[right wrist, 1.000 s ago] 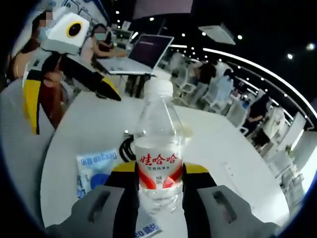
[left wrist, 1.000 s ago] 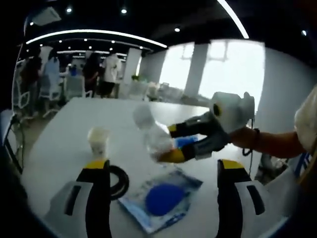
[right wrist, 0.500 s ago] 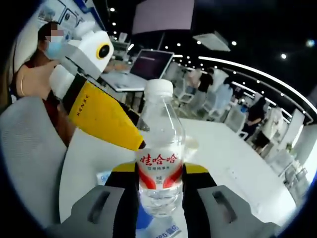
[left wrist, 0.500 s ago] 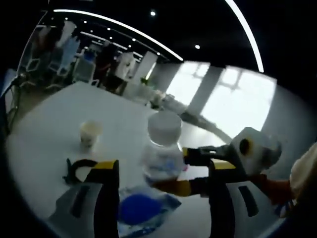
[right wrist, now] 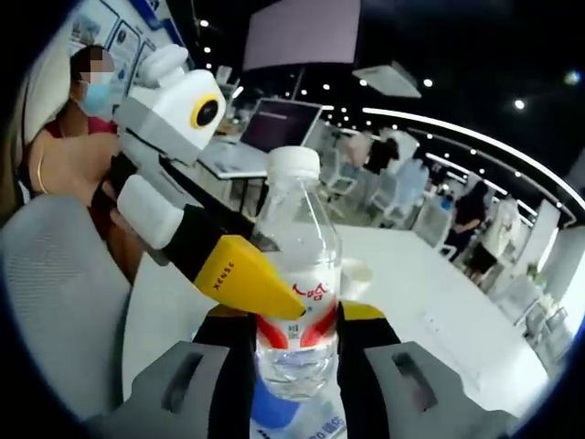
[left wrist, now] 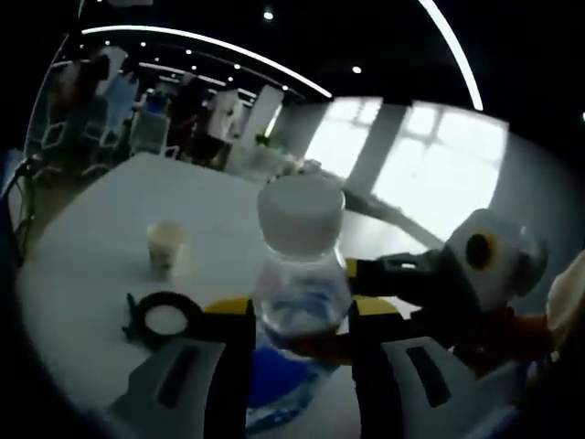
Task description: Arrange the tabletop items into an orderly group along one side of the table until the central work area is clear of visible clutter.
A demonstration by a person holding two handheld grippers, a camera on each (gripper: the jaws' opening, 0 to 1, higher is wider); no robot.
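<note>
In the right gripper view, the right gripper (right wrist: 294, 340) rises from the bottom centre, clenched on a clear plastic water bottle with a white cap and red label (right wrist: 294, 274), held upright above the white table (right wrist: 430, 302). The left gripper (right wrist: 265, 293) reaches in from the left, a yellow tip touching the label.

In the left gripper view, the same bottle (left wrist: 300, 283) stands between the left gripper's own jaws, which look closed against it. Below lies a blue-and-white packet (left wrist: 274, 389). At lower left sits a black ring-shaped object (left wrist: 163, 317), and beyond it a small pale paper cup (left wrist: 165, 249). These three lie scattered, so judging by that, most of the grouping remains.
</note>
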